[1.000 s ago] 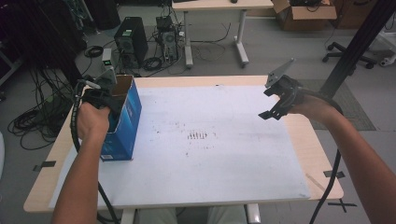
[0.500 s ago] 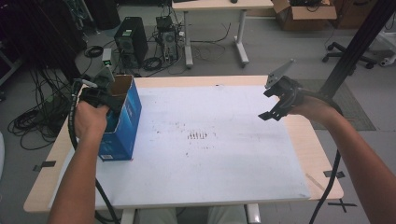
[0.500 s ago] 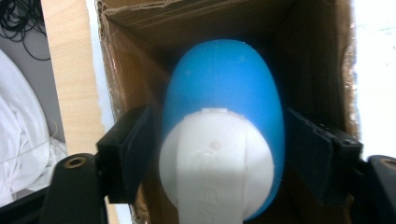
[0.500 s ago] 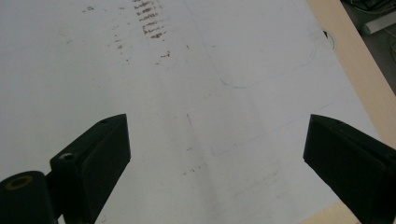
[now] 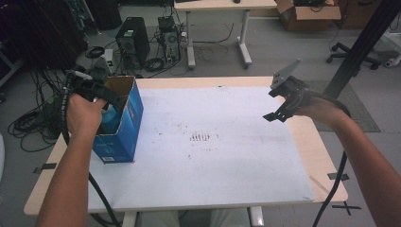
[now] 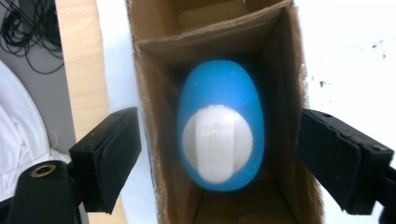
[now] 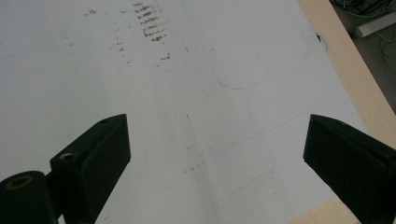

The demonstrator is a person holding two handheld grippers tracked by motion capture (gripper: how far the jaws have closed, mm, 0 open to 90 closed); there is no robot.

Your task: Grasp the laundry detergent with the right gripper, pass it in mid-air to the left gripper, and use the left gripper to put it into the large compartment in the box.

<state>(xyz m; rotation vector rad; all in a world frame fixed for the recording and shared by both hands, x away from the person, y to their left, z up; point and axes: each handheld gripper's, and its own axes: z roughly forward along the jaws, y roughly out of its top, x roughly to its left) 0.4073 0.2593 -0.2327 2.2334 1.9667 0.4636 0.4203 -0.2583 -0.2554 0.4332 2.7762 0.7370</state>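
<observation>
While we are looking down from the high view, we are seeing the left gripper hanging over the open top of a blue cardboard box that is standing upright at the left edge of the table, on the white sheet covering most of the tabletop. Through the left gripper view we are looking straight down into the box: a blue bottle with a white cap is sitting inside it, cap up, between the brown inner walls. The left gripper is holding its jaws wide apart, one outside each long wall of the box, and we are not seeing either pad touching the cardboard or the bottle.

Over at the right side of the table, the right gripper is hovering above the sheet, well apart from the box. In the right gripper view its jaws are standing wide apart with nothing between them, and the gripper is pointing down at the sheet, where we are making out faint brown smudges toward the far side and the wooden table edge at the right.
</observation>
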